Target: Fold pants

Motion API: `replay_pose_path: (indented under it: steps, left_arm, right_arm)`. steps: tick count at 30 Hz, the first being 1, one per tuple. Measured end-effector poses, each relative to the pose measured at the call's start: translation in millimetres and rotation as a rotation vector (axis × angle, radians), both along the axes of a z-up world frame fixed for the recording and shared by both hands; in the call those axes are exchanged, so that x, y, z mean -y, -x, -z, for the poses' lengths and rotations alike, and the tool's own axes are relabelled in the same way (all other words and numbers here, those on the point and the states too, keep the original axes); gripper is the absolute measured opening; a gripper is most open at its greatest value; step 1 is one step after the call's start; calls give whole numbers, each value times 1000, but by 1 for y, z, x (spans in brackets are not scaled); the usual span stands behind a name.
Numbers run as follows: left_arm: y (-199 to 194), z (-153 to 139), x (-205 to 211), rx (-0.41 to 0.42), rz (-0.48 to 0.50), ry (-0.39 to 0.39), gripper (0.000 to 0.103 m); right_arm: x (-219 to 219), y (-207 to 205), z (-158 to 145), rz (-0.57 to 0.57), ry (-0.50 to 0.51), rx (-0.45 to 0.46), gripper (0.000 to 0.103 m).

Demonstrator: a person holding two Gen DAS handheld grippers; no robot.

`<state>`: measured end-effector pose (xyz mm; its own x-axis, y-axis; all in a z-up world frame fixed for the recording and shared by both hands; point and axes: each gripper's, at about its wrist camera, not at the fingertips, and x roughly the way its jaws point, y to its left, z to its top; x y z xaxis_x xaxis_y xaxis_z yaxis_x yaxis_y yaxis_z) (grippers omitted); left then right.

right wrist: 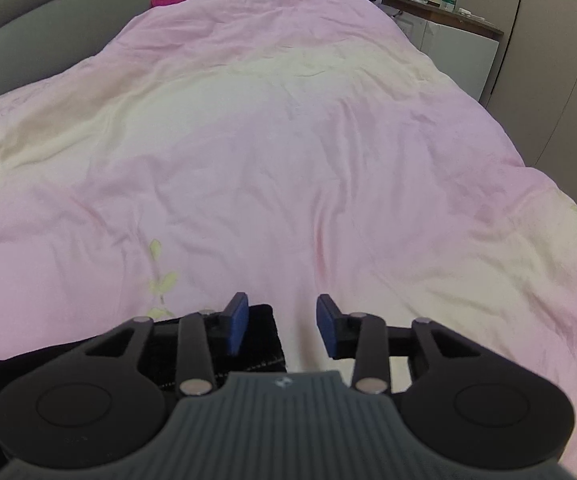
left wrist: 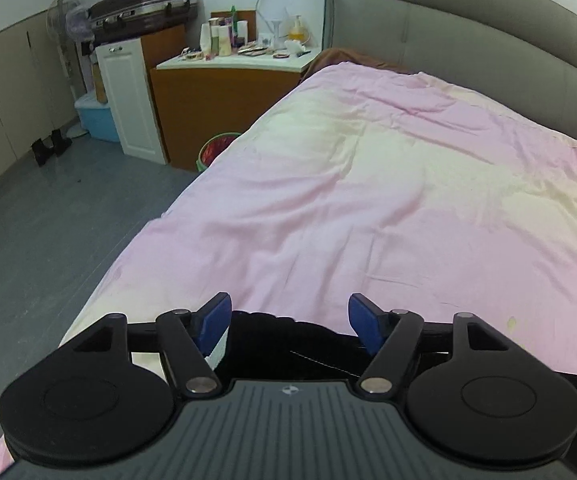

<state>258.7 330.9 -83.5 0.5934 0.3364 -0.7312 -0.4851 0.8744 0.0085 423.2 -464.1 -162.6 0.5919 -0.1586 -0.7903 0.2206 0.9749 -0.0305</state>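
Observation:
Black pants (left wrist: 288,344) lie on the pink bedspread (left wrist: 368,200) at the near edge of the bed, mostly hidden under the grippers. My left gripper (left wrist: 290,326) is open, its blue pads either side of the pants' edge, above the cloth. In the right wrist view the pants (right wrist: 260,340) end in a stitched hem under the left pad. My right gripper (right wrist: 282,326) is open, with the hem's corner at its left finger and bare bedspread (right wrist: 288,160) between the pads.
A grey headboard (left wrist: 468,40) runs along the far side. Left of the bed stand a wooden nightstand (left wrist: 224,100) with bottles, a green bin (left wrist: 212,152), a white cabinet (left wrist: 128,100) and a suitcase (left wrist: 144,8). A side table (right wrist: 448,12) stands at the right.

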Motion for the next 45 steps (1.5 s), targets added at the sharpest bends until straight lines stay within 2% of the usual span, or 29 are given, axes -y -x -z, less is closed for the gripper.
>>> replay_pose_path:
  steps: [5,10,18,22,26,28,29,33,35,37,41,43,45]
  left_arm:
    - [9,-29,60,5,182,55,74]
    - [17,-32,130,-13,333,112,73]
    - [10,0,246,-75,480,224,69]
    - [-6,21,329,-131,629,200,65]
    - [-30,42,396,-174,727,227,65]
    - [-42,50,425,-194,778,214,65]
    - [-47,53,439,-201,803,202,65]
    - [-73,69,489,-228,894,188,63]
    - [-86,76,518,-244,948,183,58]
    - [-97,81,545,-246,997,182,56]
    - [-117,85,589,-227,1092,158,56]
    - [-125,89,610,-225,1142,132,56]
    - [-129,95,624,-228,1172,103,56]
  right_arm:
    - [27,48,-10,19,-105,23,33]
    - [55,95,0,37,-220,24,33]
    - [84,137,50,105,-584,26,37]
    - [85,128,75,125,-686,26,37]
    - [89,118,96,163,-821,40,38]
    - [92,115,98,169,-859,44,39]
    - [93,115,95,162,-862,43,39]
    - [101,119,77,96,-776,39,55]
    - [111,116,71,46,-777,24,56]
    - [116,104,65,-22,-777,4,56]
    - [112,64,54,-209,-650,-59,56]
    - [107,43,57,-280,-630,-106,55]
    - [103,25,62,-331,-622,-141,60]
